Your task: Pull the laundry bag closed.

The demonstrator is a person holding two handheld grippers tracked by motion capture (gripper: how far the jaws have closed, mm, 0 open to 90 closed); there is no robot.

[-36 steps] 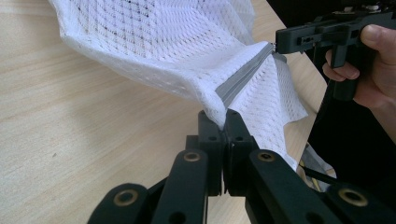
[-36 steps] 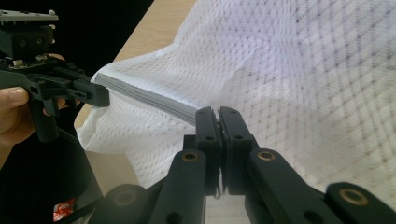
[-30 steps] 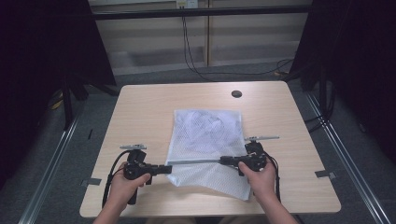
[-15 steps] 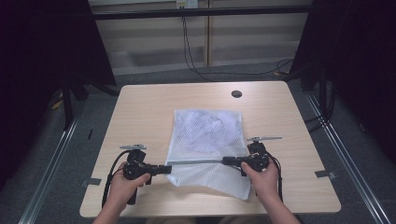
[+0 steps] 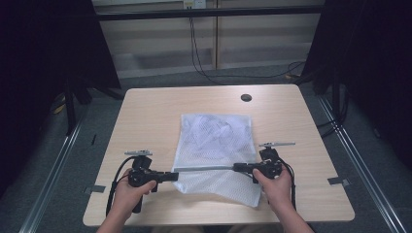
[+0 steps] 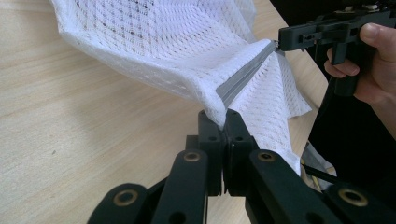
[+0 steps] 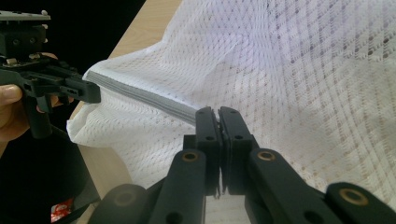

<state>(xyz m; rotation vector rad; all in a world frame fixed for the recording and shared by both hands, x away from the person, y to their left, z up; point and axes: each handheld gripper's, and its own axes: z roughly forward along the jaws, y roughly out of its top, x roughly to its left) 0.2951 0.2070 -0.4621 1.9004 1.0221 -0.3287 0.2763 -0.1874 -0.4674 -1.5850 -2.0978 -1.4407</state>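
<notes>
Mesh bag (image 5: 214,141) apparently holds white cloth.

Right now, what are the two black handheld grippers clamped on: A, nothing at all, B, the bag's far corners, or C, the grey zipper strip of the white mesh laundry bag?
C: the left gripper and the right gripper each pinch an end of the grey zipper strip, pulled taut across the white mesh laundry bag.

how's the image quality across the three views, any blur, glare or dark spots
High view: even light on the table, surroundings nearly black, mesh bag slightly overexposed, faintly soft. Left gripper view: grey strip and weave sharp, the near jaws softer. Right gripper view: the bag's far mesh is washed out by bright light, the left gripper dark against black.
</notes>
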